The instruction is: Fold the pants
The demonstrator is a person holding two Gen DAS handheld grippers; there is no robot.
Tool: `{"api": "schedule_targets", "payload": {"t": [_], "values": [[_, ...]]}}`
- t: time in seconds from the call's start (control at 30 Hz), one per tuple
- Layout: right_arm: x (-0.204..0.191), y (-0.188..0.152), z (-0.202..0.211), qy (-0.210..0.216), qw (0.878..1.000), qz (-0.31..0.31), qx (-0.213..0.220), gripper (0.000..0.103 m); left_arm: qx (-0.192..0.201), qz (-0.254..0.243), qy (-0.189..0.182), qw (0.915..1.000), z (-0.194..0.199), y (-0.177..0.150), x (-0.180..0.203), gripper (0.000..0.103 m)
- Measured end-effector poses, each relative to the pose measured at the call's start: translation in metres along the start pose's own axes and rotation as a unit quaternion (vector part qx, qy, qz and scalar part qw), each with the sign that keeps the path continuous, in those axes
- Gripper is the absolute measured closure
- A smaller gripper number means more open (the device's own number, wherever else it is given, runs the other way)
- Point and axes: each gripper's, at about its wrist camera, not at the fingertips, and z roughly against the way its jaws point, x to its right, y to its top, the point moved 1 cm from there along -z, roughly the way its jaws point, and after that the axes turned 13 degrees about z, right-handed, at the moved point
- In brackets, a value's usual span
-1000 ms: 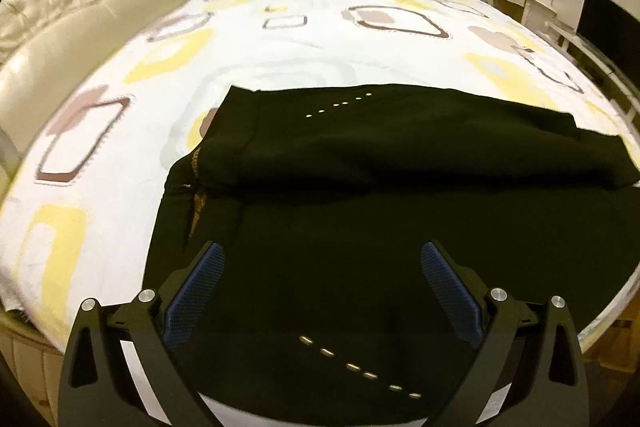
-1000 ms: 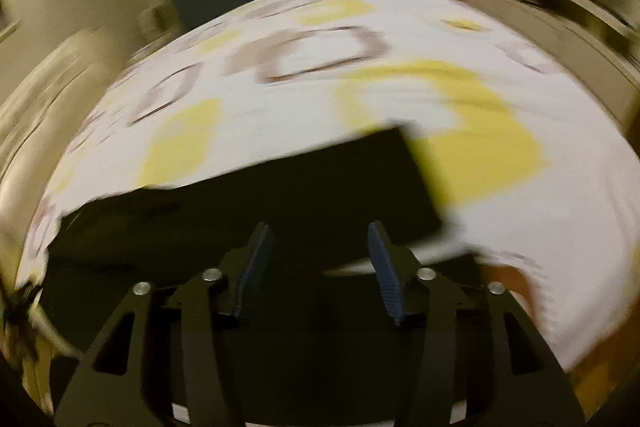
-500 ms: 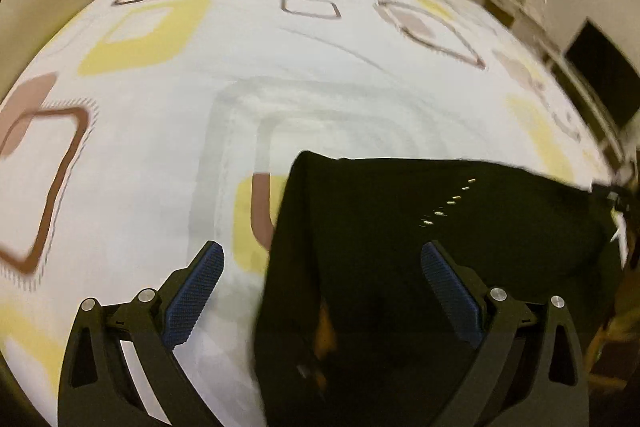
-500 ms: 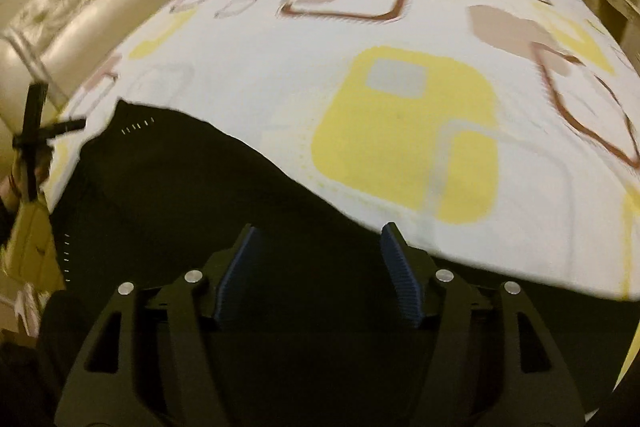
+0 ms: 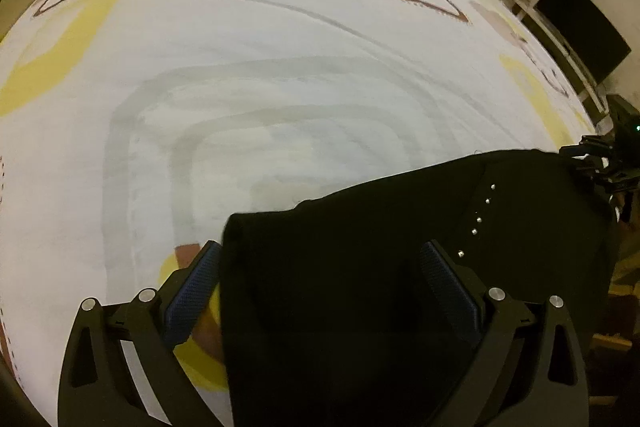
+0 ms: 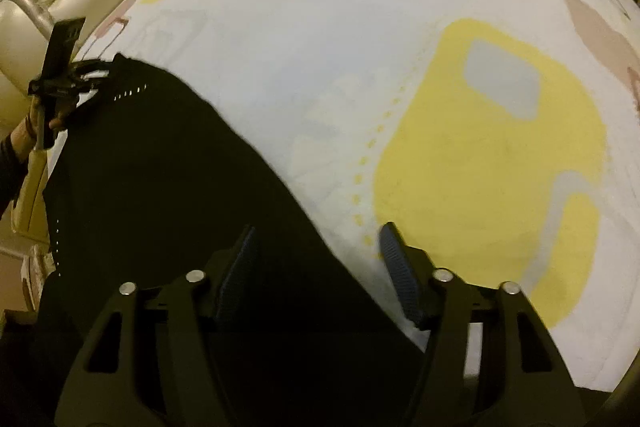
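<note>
Between the left gripper's (image 5: 320,279) closing jaws lies the corner of the black pants (image 5: 380,287); the blue pads (image 5: 192,291) stand wide and press nothing yet. The right gripper (image 6: 316,263) is also closing, straddling the far pant edge, its pads clear of the cloth. The pants lie flat on the patterned bedsheet (image 5: 240,87) beneath both grippers. They look soft, light and limp, so the edges and corners seem best to pinch. No containers are visible.
</note>
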Motion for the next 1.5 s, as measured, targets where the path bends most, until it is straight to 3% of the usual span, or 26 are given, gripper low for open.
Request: {"api": "schedule_targets", "payload": {"t": [0.03,0.07,0.1,0.13,0.17,0.33,0.57,0.7,0.93,1.33,1.5], "values": [[-0.002,0.001,-0.003,-0.009,1.0,0.009,-0.013,0.079,0.008,-0.007,0.018,0.9998,0.0,0.0,0.002,0.041],[-0.002,0.0,-0.003,-0.003,1.0,0.006,-0.012,0.093,0.018,-0.009,0.041,0.999,0.0,0.002,0.002,0.051],[-0.003,0.001,-0.001,0.008,1.0,0.005,-0.008,0.095,0.016,0.005,0.038,0.9991,0.002,0.005,-0.001,0.064],[-0.007,0.002,0.002,0.004,1.0,0.011,-0.004,0.095,0.011,0.018,0.025,0.9995,0.004,0.007,-0.003,0.085],[-0.012,0.003,0.006,-0.01,1.0,0.021,-0.003,0.096,0.008,0.022,0.015,0.9996,0.006,0.008,-0.004,0.09],[-0.027,0.001,0.034,-0.046,0.998,0.035,0.031,0.096,0.018,0.015,0.012,0.9997,0.024,0.008,0.001,0.093],[-0.068,-0.019,0.077,-0.103,0.989,0.05,0.089,0.096,0.075,0.041,-0.048,0.9952,0.078,-0.003,0.008,0.094],[-0.105,-0.039,0.095,-0.138,0.981,0.07,0.114,0.096,0.104,0.048,-0.077,0.9905,0.116,-0.034,0.011,0.094],[-0.156,-0.08,0.103,-0.148,0.977,0.066,0.142,0.096,0.121,0.059,-0.096,0.9863,0.151,-0.087,0.015,0.096],[-0.218,-0.146,0.084,-0.149,0.976,0.066,0.146,0.095,0.103,0.113,-0.122,0.9807,0.148,-0.183,-0.007,0.096],[-0.237,-0.172,0.064,-0.141,0.98,0.068,0.125,0.095,0.084,0.11,-0.105,0.9848,0.133,-0.212,-0.006,0.096]]}}
